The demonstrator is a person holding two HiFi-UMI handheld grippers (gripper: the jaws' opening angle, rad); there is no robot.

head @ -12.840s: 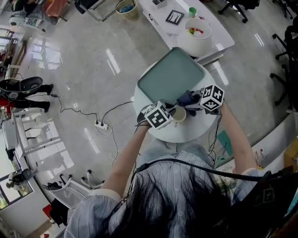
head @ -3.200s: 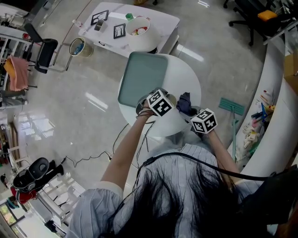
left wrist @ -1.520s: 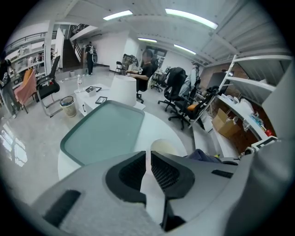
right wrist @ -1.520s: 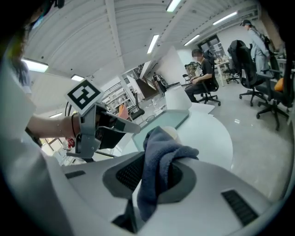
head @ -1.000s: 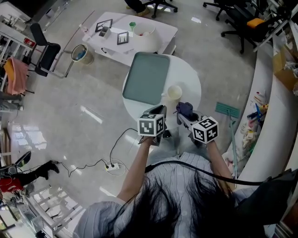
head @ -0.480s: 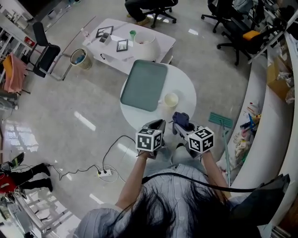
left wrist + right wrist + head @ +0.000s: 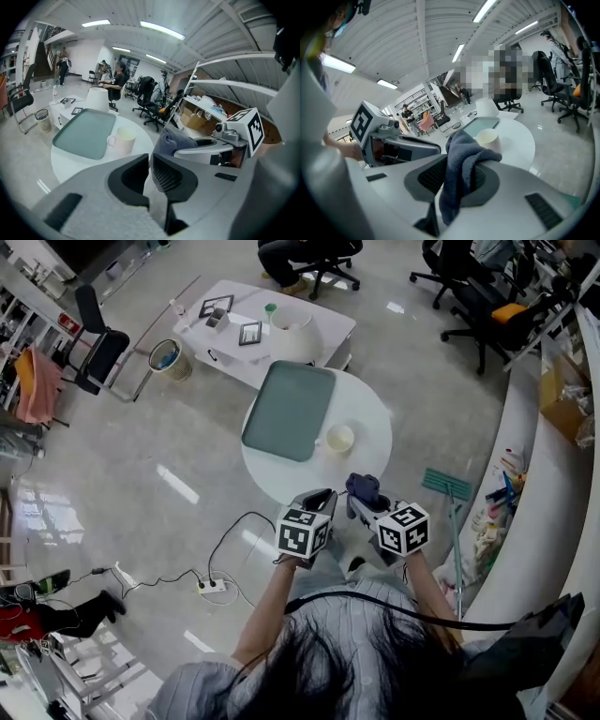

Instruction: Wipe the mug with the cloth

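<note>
fingers (image 7: 427,176) of right gripper (image 7: 457,180) clamp cloth (image 7: 464,152), beside closed left gripper (image 7: 151,163).

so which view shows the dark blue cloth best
The right gripper view: the dark blue cloth fills the centre, clamped in the right tool. The left gripper view shows it smaller, from the side; the head view shows only a small dark bundle.

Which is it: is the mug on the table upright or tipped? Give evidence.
Upright: the mug stands on its base on the round table, rim facing up, beside the tray.
</note>
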